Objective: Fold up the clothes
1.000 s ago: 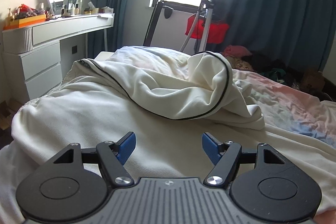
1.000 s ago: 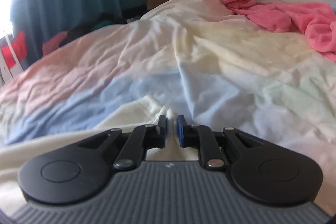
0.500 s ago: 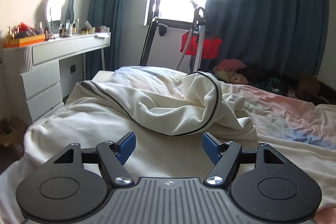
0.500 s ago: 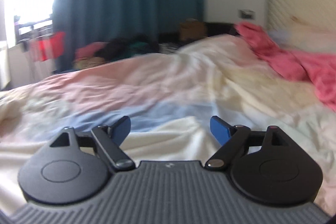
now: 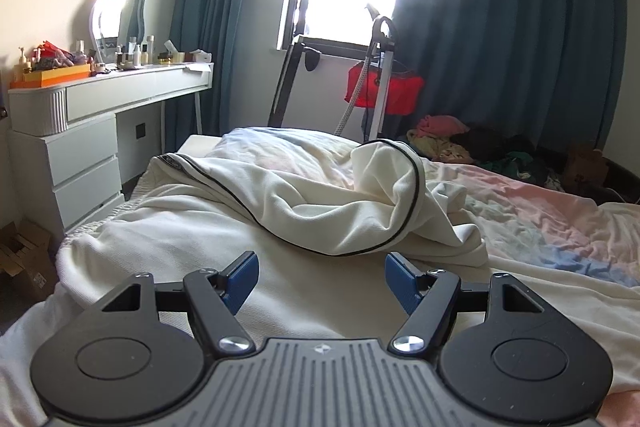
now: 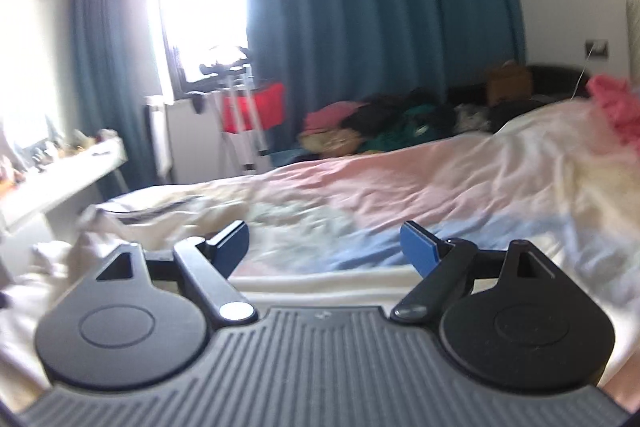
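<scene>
A cream garment with thin black piping (image 5: 320, 199) lies rumpled on the bed, one part folded over itself into a raised hump. My left gripper (image 5: 320, 277) hovers just in front of it, open, with nothing between its blue pads. In the blurred right wrist view the same cream garment (image 6: 132, 223) shows low at the left. My right gripper (image 6: 325, 243) is open above the pastel bedcover (image 6: 420, 195), holding nothing.
A white dressing table (image 5: 100, 107) with bottles and a mirror stands left of the bed. A red bag on a metal stand (image 5: 384, 91) is by the window. Piled clothes (image 6: 380, 123) lie along the blue curtain. A pink garment (image 6: 616, 103) lies near the headboard.
My right gripper opened, letting go of the cream cloth it pinched, then rose and swung left towards the window. My left gripper stayed open and pulled back slightly.
</scene>
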`<state>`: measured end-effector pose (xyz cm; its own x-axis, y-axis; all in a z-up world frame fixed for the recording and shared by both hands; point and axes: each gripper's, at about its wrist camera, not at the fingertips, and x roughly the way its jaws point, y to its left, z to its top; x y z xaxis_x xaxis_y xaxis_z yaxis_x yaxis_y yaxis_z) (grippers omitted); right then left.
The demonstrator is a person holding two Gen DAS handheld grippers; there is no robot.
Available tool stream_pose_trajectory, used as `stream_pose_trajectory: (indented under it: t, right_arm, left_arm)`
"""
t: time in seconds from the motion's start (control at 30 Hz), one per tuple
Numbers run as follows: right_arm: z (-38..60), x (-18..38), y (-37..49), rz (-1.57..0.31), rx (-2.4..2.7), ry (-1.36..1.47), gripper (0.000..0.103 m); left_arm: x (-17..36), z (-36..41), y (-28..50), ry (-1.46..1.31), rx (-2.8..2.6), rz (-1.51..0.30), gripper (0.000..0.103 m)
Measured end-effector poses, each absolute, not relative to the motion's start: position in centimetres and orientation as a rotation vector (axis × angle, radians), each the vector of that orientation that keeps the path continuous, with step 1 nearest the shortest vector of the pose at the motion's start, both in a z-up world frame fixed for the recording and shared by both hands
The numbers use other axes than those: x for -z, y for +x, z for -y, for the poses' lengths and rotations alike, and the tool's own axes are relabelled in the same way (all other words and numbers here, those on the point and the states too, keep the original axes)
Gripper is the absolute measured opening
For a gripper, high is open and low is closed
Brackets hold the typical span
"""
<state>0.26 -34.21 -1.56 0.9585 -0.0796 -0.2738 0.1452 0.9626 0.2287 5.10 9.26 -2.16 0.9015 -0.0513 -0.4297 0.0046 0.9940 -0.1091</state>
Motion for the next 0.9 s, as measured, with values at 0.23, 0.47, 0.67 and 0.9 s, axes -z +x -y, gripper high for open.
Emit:
stream_pose_trajectory:
  t: [0.23,0.47,0.67,0.9]
  right_arm:
    - [31.3,2.0,-0.4,-0.264,0.018,0.223,0.084]
    - [29.3,2.6,0.6,-0.297,-0.081,0.228,0.084]
    - [29.0,2.3,0.2,-0.289,-0.106,0.207,0.084]
    - [31.5,2.3,-0.3,-0.285,-0.082,0.309,0.084]
  left_arm:
    - [2.9,-8.7,5.6,-0.077,0.026,-0.469,0.072]
    - [4.7,-7.5,6.4,-0.020,0.029,-0.480,0.072]
    - [2.4,-6.4,6.1,-0.084,0.045,-0.521,0.073]
    - [-4.7,-1.6,5.0,-0.094,0.061,-0.495,0.077]
